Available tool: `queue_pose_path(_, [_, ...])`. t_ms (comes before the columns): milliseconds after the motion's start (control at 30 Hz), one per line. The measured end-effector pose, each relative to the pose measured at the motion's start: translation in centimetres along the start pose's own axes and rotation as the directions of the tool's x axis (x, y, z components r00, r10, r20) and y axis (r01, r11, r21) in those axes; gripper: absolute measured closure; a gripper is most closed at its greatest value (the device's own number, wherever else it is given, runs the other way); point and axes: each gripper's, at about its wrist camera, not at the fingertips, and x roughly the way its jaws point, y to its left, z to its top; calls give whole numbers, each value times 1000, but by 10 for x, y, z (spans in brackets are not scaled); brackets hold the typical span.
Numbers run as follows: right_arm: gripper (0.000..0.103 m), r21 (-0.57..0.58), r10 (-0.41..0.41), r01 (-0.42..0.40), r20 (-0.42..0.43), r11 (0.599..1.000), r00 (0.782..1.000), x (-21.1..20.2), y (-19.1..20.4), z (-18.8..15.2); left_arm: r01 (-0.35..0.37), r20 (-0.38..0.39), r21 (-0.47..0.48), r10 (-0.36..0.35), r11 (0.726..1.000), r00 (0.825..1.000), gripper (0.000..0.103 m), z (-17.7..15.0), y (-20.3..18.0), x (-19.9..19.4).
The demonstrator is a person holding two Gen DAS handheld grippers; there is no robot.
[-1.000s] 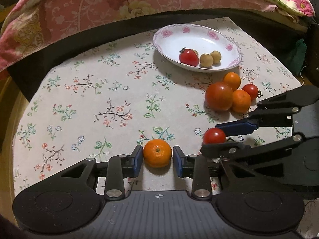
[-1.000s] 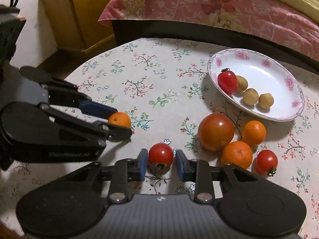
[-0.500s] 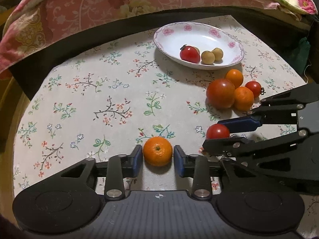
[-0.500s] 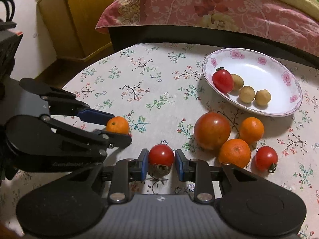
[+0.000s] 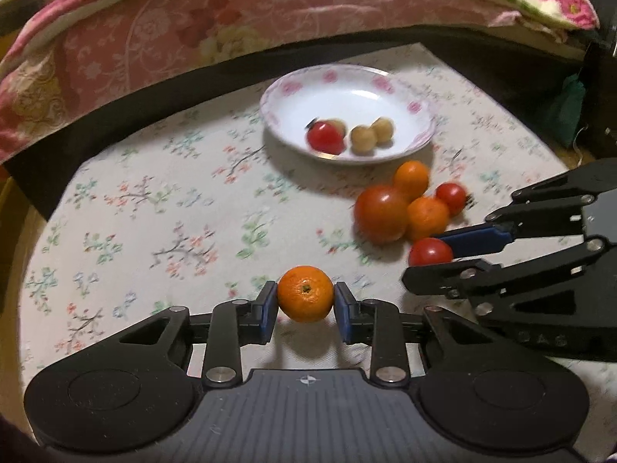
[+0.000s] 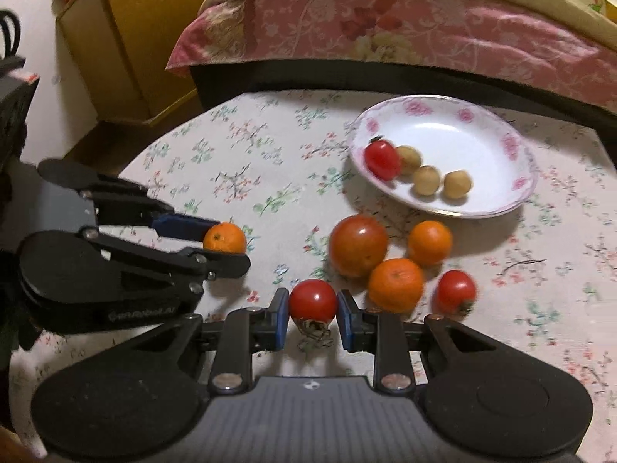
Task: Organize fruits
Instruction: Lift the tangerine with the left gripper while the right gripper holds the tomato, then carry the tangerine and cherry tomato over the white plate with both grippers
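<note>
Grippers lift together off the floral tablecloth (image 5: 162,208): left gripper (image 5: 305,305) clamps a tangerine (image 5: 305,293), right gripper (image 6: 313,310) a cherry tomato (image 6: 313,301), both plate-bound (image 6: 497,135).

From my station I note a table covered by a pale floral cloth (image 5: 162,208). Directly behind the table stands a bed with a dark frame (image 6: 347,77), spread with a pink flowered quilt (image 5: 270,11). Left of the bed, against a white wall (image 6: 34,58), sits a yellow wooden cabinet (image 6: 135,38). Lighting is dim and warm. A green cloth (image 5: 570,100) lies right of the table.
</note>
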Motion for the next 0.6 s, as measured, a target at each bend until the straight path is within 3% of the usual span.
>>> queue_pose_path(600, [80,130,-42,32,73,991,996,-17,-49,30,0,100,20,-2,1000,995,66,57,-22,7])
